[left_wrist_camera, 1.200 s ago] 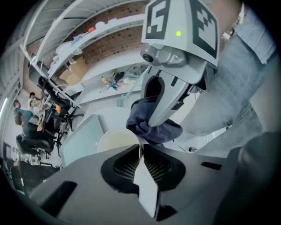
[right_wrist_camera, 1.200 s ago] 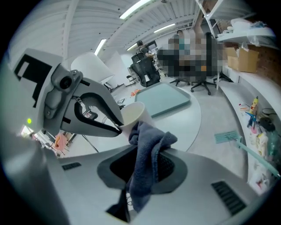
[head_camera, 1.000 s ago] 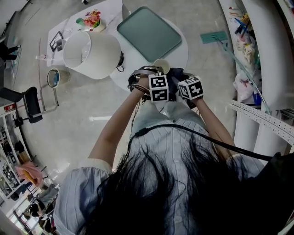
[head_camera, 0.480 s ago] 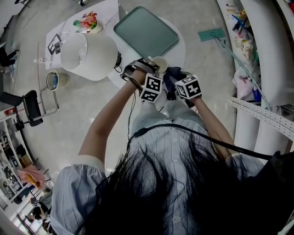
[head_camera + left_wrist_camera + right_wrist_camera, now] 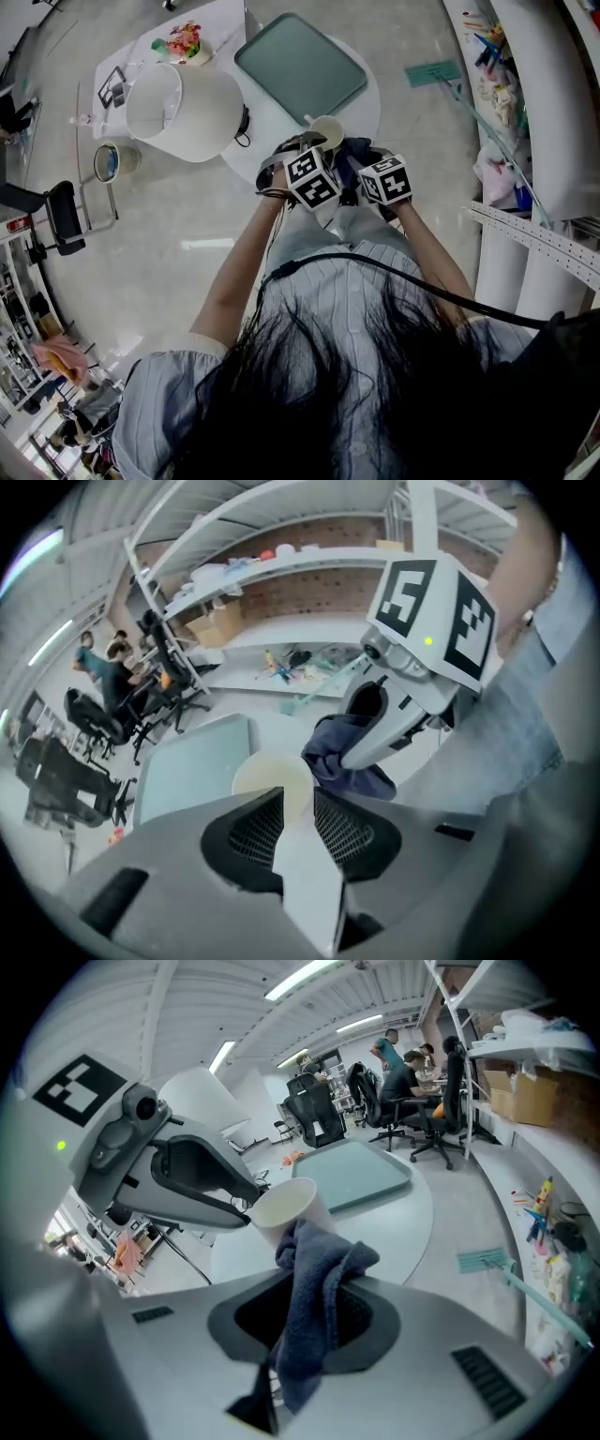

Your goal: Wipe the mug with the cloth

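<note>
White table (image 5: 364, 112) underneath; over its near edge, swinging the left gripper (image 5: 295, 808) back beside the right gripper (image 5: 314, 1309) after tilting away, clenching the right jaws on the blue cloth (image 5: 323, 1260), the left on the cream mug (image 5: 286, 1208), likely presenting a fresh side for wiping

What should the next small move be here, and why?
Probably sweep the right gripper sideways so the cloth rubs around the mug. The cloth is clamped in its jaws, and its bunched top appears to press on the mug's outer wall just below the rim. The left gripper is shut on the mug, steadying it.
</note>
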### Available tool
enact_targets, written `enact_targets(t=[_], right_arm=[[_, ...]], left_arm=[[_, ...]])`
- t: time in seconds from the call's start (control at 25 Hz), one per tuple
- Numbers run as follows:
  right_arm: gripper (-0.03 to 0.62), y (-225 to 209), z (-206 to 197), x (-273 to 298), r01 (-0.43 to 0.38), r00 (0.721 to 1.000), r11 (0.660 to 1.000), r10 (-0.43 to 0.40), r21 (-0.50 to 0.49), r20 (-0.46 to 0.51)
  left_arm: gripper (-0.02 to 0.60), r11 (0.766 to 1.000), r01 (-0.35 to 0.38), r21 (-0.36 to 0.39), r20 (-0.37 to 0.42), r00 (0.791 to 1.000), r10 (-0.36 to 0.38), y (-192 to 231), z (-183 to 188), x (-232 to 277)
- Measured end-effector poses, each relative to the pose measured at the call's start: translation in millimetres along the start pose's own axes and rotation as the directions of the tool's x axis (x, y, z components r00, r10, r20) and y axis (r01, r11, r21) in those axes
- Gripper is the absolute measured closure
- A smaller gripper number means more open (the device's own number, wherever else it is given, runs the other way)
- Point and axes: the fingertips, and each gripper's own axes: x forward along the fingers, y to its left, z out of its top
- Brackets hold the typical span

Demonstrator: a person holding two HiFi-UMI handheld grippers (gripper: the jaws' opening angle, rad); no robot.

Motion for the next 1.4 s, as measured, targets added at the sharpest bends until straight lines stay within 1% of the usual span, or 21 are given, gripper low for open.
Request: enact_targets(t=[0.04, 0.08, 0.16, 0.32, 0.44, 0.52, 0.68, 0.76, 0.84, 0.88, 0.96, 1.04, 1.12, 1.2, 1.32, 1.4], right_arm=[[0.508, 0.5, 0.1, -0.1, 0.0, 1.0, 1.0, 0.0, -0.001, 0.001], [0.508, 0.6, 0.3, -0.3, 0.0, 1.0, 1.0, 0.0, -0.002, 0.001], [0.508, 0.6, 0.7, -1.2, -0.001, 1.0, 1.0, 0.001, -0.006, 0.001], [0.508, 0.8, 2.5, -1.5, -0.005, 1.0, 1.0, 0.005, -0.018, -0.001], [0.508, 1.8, 1.9, -1.4, -0.01, 1.0, 1.0, 0.01, -0.024, -0.003], [0.508, 3.0, 2.9, -1.8, -0.016, 1.0, 1.0, 0.016, -0.026, -0.003], [0.508, 3.4, 5.3, -1.4, -0.024, 1.0, 0.999, 0.023, -0.041, -0.006], [0.508, 2.5, 5.3, -1.0, -0.026, 1.0, 0.998, 0.026, -0.048, -0.011], [0.508, 0.6, 5.9, -0.5, -0.029, 0.999, 0.998, 0.028, -0.056, -0.019], [0.508, -0.6, 6.5, -0.2, -0.03, 0.999, 0.998, 0.028, -0.062, -0.023], [0.508, -2.6, 7.6, 0.2, -0.032, 0.999, 0.997, 0.029, -0.074, -0.031], [0.508, -3.2, 8.2, 0.4, -0.035, 0.999, 0.996, 0.032, -0.087, -0.04], [0.508, -3.5, 9.3, 0.5, -0.039, 0.998, 0.994, 0.034, -0.103, -0.046], [0.508, -4.1, 10.9, 1.1, -0.041, 0.998, 0.992, 0.035, -0.119, -0.053], [0.508, -5.8, 14.1, 2.4, -0.041, 0.998, 0.988, 0.032, -0.146, -0.063], [0.508, -7.2, 16.5, 3.2, -0.038, 0.997, 0.987, 0.028, -0.158, -0.067]], left_arm=[[0.497, 0.999, -0.017, -0.041, 0.001, 1.0, 0.017, -0.5, 1.4, 1.3], [0.496, 0.998, -0.03, -0.063, -0.007, 1.0, 0.03, -1.9, 1.6, 4.0], [0.497, 0.997, -0.047, -0.06, -0.033, 0.998, 0.045, -6.4, 0.3, 12.1], [0.499, 0.996, -0.09, 0.022, -0.067, 0.994, 0.091, -4.6, -1.1, 23.8], [0.502, 0.995, -0.079, 0.066, -0.093, 0.992, 0.085, -6.7, -4.7, 28.9], [0.522, 0.99, -0.077, 0.117, -0.099, 0.991, 0.088, -6.9, -5.0, 29.1], [0.531, 0.965, -0.052, 0.258, -0.104, 0.991, 0.081, -9.3, -5.1, 28.6], [0.531, 0.951, -0.033, 0.308, -0.11, 0.992, 0.07, -11.0, -6.8, 28.0], [0.531, 0.931, -0.009, 0.365, -0.116, 0.992, 0.055, -11.6, -9.4, 26.7], [0.531, 0.916, 0.003, 0.402, -0.12, 0.992, 0.049, -11.4, -11.0, 25.8], [0.531, 0.877, 0.028, 0.481, -0.129, 0.991, 0.039, -11.2, -14.6, 23.9], [0.531, 0.828, 0.054, 0.558, -0.139, 0.99, 0.029, -11.3, -18.5, 22.0], [0.531, 0.771, 0.073, 0.632, -0.147, 0.989, 0.027, -10.8, -21.8, 20.7], [0.531, 0.702, 0.081, 0.707, -0.151, 0.988, 0.038, -8.6, -24.5, 19.8], [0.531, 0.574, 0.092, 0.814, -0.15, 0.987, 0.055, -3.5, -29.2, 18.7], [0.531, 0.493, 0.099, 0.864, -0.146, 0.988, 0.058, 0.0, -31.6, 18.1]])
